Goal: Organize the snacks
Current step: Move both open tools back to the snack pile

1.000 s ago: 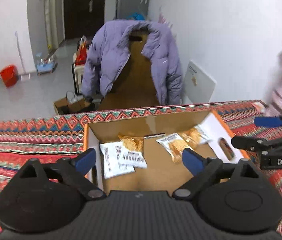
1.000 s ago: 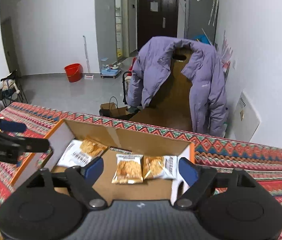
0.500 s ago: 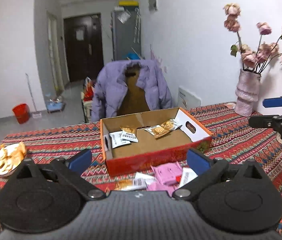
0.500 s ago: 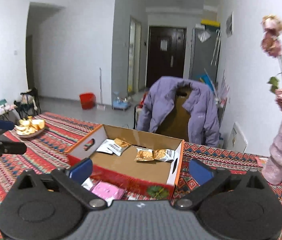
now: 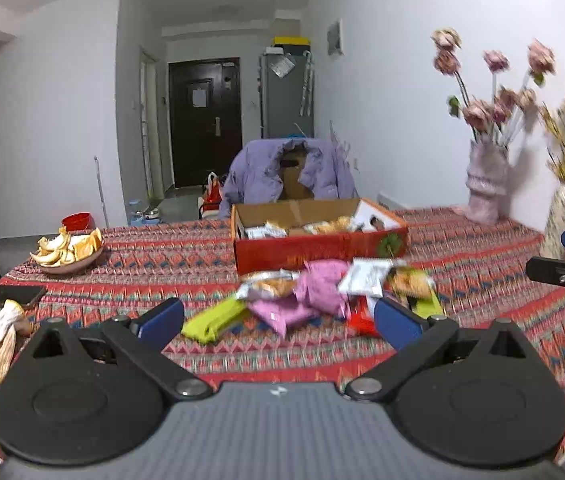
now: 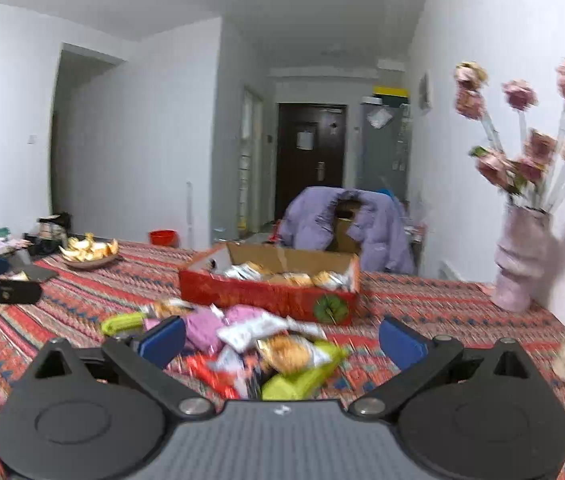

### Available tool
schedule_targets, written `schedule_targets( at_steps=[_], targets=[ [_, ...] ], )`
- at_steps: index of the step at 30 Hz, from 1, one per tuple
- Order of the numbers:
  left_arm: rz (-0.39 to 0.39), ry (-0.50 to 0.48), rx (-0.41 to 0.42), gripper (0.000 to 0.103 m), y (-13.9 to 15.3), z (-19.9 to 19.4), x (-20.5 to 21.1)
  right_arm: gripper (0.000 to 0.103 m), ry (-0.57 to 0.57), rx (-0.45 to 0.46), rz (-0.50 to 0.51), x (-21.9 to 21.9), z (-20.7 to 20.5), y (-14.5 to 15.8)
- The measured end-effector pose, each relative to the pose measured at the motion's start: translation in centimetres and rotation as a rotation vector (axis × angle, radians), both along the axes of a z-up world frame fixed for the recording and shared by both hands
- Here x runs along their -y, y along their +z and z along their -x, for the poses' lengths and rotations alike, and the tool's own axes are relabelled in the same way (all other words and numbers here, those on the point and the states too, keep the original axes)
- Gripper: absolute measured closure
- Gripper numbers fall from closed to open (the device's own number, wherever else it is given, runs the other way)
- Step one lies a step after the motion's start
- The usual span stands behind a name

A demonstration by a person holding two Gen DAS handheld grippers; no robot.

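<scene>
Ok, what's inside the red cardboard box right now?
The red box holds several snack packets, white and orange-printed, lying along its floor; blur prevents an exact count. Its near wall hides the front part of the floor, so anything lying there cannot be seen.

Camera placement: two wrist fisheyes, both facing the far door.
Each looks forward low over the desk between its own spread claw fingers. The left view sits left, the right view right; both share the snack pile and red box.
</scene>
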State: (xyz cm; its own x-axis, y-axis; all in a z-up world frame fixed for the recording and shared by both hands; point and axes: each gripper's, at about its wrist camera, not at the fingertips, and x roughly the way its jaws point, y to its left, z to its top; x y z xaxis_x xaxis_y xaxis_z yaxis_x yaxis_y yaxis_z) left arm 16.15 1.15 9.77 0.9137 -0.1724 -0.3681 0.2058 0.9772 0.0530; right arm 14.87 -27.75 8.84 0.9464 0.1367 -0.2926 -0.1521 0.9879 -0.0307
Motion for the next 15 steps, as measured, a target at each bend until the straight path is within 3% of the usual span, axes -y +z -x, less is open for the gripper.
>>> schedule_targets(
  at_steps=[6,15],
  targets=[
    [-0.036,-0.041,-0.057,0.0,-3.9,0.4,0.9,0.0,0.012,-0.05,-0.075,-0.2,2.3,-4.7],
    [-0.045,-0.024,-0.123,0.0,-6.1,-2.6,0.9,0.0,-0.042,-0.094,-0.094,0.1,-0.1,-6.6]
  ],
)
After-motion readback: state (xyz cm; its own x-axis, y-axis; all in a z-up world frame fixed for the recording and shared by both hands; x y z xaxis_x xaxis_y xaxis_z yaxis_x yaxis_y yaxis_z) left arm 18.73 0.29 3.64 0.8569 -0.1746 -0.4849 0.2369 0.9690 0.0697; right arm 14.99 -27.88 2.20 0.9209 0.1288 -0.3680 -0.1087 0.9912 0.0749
